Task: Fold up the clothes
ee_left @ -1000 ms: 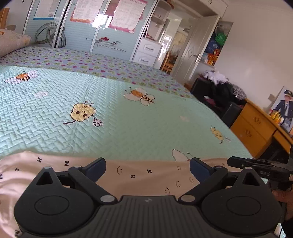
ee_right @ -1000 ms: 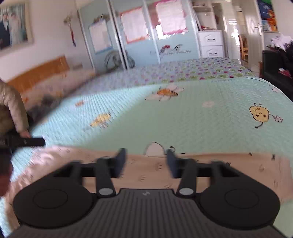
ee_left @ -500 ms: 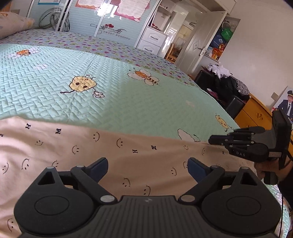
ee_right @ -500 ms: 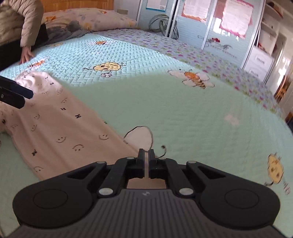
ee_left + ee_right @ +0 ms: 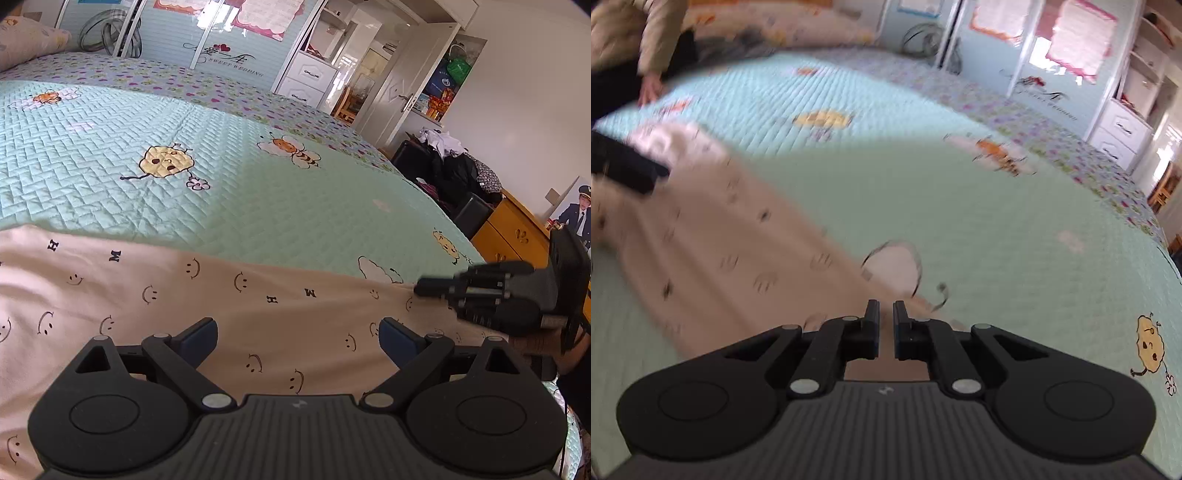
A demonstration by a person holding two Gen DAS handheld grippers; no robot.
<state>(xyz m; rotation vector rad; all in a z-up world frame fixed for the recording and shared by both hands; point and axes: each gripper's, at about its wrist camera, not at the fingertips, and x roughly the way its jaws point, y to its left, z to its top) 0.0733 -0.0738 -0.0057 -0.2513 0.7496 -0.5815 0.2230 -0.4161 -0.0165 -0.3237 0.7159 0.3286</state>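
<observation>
On the green quilt (image 5: 258, 206), pink garment (image 5: 192, 302) spread flat, long axis running left to right. Right gripper (image 5: 885, 319) pinched on its right end, cloth between nearly closed jaws after a slight reopening. Left gripper (image 5: 297, 332) wide open over the middle, holding nothing.

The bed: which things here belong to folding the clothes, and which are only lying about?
For the job:
- pink smiley garment, spread on the quilt
- left gripper, fingers wide open over it
- right gripper, fingers closed on its edge

Lying about:
- green quilt
- pillow
- pile of dark clothes beside the bed
- wooden dresser
</observation>
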